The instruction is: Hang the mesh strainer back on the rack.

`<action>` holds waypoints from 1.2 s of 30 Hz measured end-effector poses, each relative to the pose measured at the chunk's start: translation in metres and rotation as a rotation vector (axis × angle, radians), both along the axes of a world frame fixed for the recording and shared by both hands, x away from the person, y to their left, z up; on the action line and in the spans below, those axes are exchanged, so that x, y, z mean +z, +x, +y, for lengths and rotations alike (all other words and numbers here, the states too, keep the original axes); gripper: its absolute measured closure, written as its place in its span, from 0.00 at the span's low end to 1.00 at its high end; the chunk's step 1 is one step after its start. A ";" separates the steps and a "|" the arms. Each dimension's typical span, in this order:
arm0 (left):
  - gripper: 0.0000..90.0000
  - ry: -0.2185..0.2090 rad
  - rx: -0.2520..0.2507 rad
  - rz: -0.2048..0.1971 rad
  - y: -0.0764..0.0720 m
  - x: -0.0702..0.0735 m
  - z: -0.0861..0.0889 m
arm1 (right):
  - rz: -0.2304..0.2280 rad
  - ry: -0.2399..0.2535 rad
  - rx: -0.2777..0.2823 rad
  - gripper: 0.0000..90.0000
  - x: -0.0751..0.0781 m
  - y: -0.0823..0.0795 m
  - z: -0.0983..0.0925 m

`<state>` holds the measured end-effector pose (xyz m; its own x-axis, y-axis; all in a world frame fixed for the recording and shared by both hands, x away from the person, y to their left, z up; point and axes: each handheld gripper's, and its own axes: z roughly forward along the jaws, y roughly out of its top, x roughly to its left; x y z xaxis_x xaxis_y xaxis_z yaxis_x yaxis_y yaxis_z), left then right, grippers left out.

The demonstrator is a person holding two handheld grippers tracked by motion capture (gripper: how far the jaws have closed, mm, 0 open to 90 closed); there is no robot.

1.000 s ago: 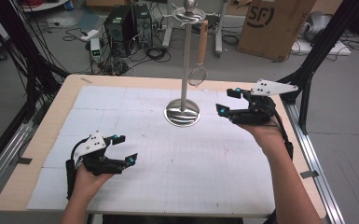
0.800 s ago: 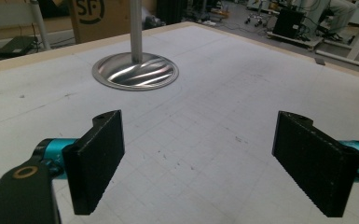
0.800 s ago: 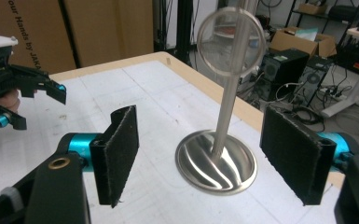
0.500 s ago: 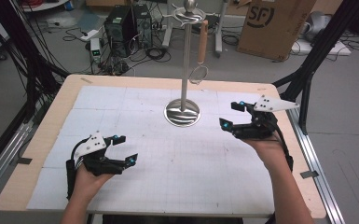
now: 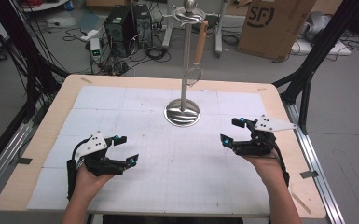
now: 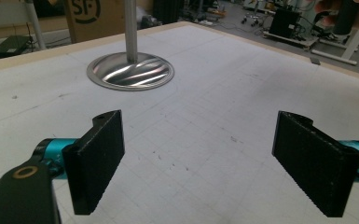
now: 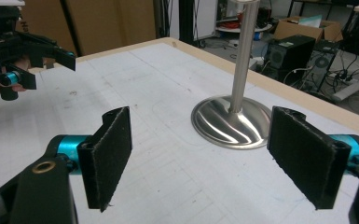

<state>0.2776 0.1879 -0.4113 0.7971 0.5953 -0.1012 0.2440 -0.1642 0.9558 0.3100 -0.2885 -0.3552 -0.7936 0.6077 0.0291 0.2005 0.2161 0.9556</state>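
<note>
A metal stand [image 5: 182, 113] with a round base and a tall pole stands at the middle back of the white mat. From its top hook hangs a utensil with a wooden handle [image 5: 199, 41] and a round wire ring. My left gripper [image 5: 128, 149] rests low at the front left, open and empty, its pads [image 6: 98, 158] wide apart and facing the stand's base [image 6: 130, 71]. My right gripper [image 5: 229, 130] hovers low to the right of the base [image 7: 231, 122]. Its jaws have just been opening, and nothing lies between its pads [image 7: 107, 156].
The wooden table [image 5: 279, 93] carries a white gridded mat [image 5: 121, 102]. Black frame posts [image 5: 307, 70] stand at its corners, with rails along both sides. On the floor behind are a cardboard box [image 5: 272, 23], a computer tower [image 5: 121, 25] and cables. The left gripper [image 7: 23, 51] shows far off.
My right gripper has come down and back toward the person, from beside the stand's pole to low over the mat. The left gripper has stayed put.
</note>
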 end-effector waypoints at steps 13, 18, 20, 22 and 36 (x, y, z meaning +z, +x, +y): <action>0.19 0.010 -0.003 0.003 0.001 -0.002 -0.001 | 0.049 -0.013 -0.032 0.22 -0.023 -0.009 -0.007; 0.19 0.011 -0.002 0.011 0.001 -0.003 -0.001 | 0.047 -0.003 -0.022 0.21 -0.030 -0.013 -0.010; 0.19 0.009 0.000 0.008 0.001 -0.003 -0.001 | 0.052 -0.018 -0.029 0.21 -0.033 -0.013 -0.010; 0.19 0.003 -0.001 0.005 0.001 -0.003 -0.001 | 0.060 -0.021 -0.032 0.21 -0.036 -0.014 -0.011; 0.19 -0.008 0.007 -0.008 0.003 -0.002 0.002 | 0.094 -0.020 -0.003 0.21 -0.046 -0.015 -0.003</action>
